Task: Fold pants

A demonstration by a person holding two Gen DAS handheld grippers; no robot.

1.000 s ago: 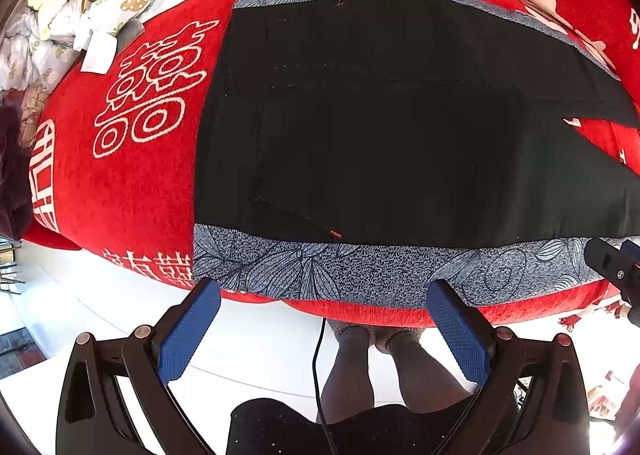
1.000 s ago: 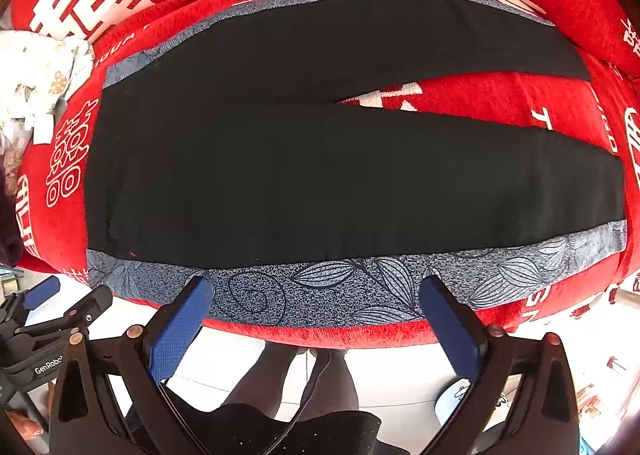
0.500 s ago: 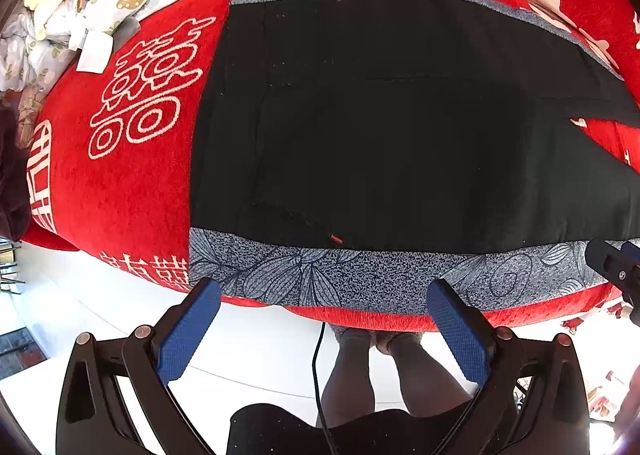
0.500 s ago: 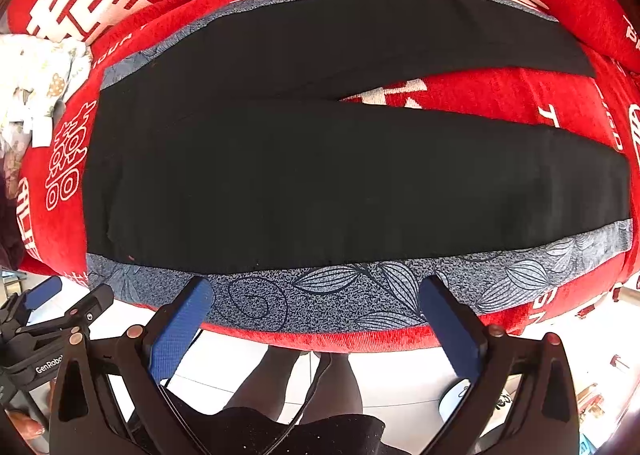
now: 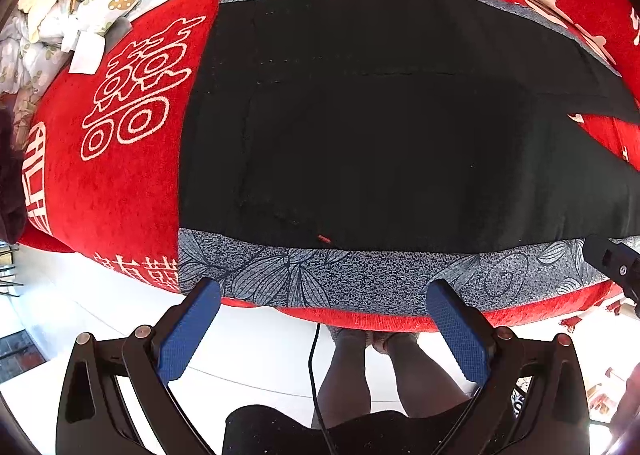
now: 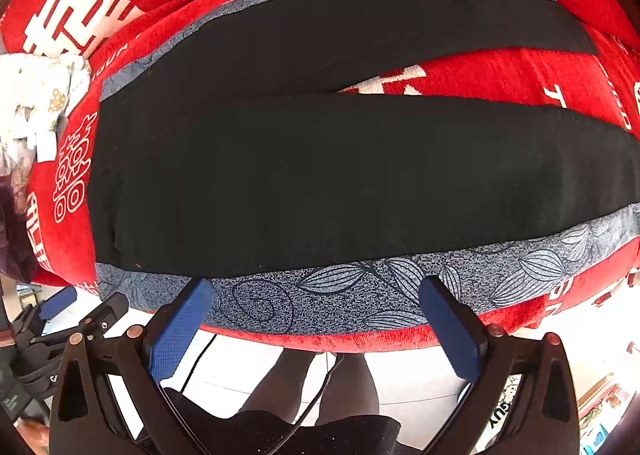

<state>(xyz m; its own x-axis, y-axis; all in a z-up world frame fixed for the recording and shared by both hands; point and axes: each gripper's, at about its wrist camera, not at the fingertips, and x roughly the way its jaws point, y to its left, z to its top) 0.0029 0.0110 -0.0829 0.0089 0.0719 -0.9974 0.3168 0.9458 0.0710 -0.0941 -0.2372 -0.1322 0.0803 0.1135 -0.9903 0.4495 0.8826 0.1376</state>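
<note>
Black pants (image 5: 380, 123) with blue-grey leaf-patterned side stripes lie flat on a red sofa (image 5: 120, 183). The waist is at the left, and both legs (image 6: 360, 175) run to the right with a red gap between them. My left gripper (image 5: 324, 291) hangs open just in front of the near side stripe (image 5: 320, 279) by the waist, with nothing between its blue pads. My right gripper (image 6: 316, 287) is open too, right at the near stripe (image 6: 340, 299) farther along the leg. Neither touches the cloth.
A heap of pale printed laundry (image 5: 80, 3) lies at the sofa's left end. The sofa's front edge (image 5: 360, 315) drops to a white floor (image 5: 260, 343), where a person's legs (image 5: 348, 367) stand. A dark garment (image 5: 10, 183) hangs at the far left.
Both grippers have moved closer to the sofa's front edge and the near side stripe. The pants have not moved.
</note>
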